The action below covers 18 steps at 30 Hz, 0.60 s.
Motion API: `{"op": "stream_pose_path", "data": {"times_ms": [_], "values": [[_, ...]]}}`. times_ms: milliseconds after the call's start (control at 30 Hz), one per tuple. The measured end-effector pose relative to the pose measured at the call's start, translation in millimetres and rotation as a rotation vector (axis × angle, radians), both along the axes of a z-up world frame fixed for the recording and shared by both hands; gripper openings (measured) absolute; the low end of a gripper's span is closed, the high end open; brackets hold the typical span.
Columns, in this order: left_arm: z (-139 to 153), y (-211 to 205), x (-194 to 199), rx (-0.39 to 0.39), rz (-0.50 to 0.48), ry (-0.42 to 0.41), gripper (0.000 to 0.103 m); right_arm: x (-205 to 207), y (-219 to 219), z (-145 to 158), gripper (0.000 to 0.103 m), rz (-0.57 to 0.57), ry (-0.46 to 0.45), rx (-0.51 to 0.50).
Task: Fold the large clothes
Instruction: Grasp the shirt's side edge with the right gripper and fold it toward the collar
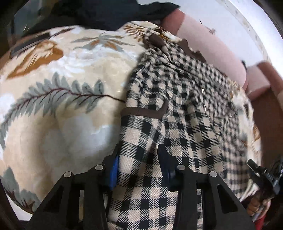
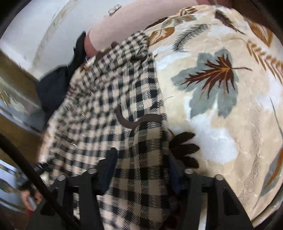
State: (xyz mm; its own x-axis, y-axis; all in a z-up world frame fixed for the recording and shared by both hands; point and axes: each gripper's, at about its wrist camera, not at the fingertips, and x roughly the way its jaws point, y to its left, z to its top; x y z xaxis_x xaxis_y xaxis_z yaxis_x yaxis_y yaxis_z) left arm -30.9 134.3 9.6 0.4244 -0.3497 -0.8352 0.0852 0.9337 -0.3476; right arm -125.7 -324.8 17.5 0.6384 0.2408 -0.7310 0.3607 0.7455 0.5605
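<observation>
A black-and-cream checked garment [image 1: 185, 113] with brown trim lies stretched over a leaf-print blanket [image 1: 58, 99]. My left gripper [image 1: 139, 155] is shut on the garment's near edge, with cloth bunched between its fingers. In the right wrist view the same checked garment [image 2: 109, 99] runs away from me, and my right gripper [image 2: 141, 159] is shut on its near edge too. A brown trimmed pocket flap [image 2: 139, 122] sits just ahead of the right fingers. The right gripper also shows at the left view's right edge [image 1: 261, 173]. The views are motion-blurred.
The cream blanket with grey and brown leaves [image 2: 221, 85] covers the bed. A pink bolster [image 1: 212, 49] lies along the far side by a white wall [image 1: 230, 14]. Dark clothes [image 1: 99, 12] are heaped at the back. Wooden furniture [image 2: 16, 85] stands at the left.
</observation>
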Motion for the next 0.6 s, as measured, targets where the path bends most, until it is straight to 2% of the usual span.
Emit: {"op": "stream_pose_path", "data": {"times_ms": [100, 167, 233, 267, 367, 500, 600], "values": [[-5, 9, 4, -0.066, 0.014, 0.027, 0.041, -6, -26, -1, 0.055, -0.098, 0.024, -0.026], [-5, 8, 4, -0.075, 0.011, 0.031, 0.042, -7, -34, -15, 0.055, -0.106, 0.069, 0.028], [-4, 6, 5, -0.075, -0.002, 0.031, 0.042, -11, -34, -20, 0.056, -0.119, 0.045, 0.077], [-4, 4, 4, -0.072, -0.008, 0.030, 0.042, -10, -33, -19, 0.056, -0.107, 0.037, 0.089], [-4, 2, 2, -0.064, -0.016, 0.026, 0.042, -6, -21, -29, 0.056, -0.025, 0.007, 0.241], [-6, 8, -3, -0.111, -0.009, 0.037, 0.047, -7, -5, -26, 0.056, 0.038, 0.004, 0.217], [-6, 10, -9, -0.133, -0.017, 0.038, 0.048, -14, 8, -28, 0.056, 0.076, -0.018, 0.251]]}}
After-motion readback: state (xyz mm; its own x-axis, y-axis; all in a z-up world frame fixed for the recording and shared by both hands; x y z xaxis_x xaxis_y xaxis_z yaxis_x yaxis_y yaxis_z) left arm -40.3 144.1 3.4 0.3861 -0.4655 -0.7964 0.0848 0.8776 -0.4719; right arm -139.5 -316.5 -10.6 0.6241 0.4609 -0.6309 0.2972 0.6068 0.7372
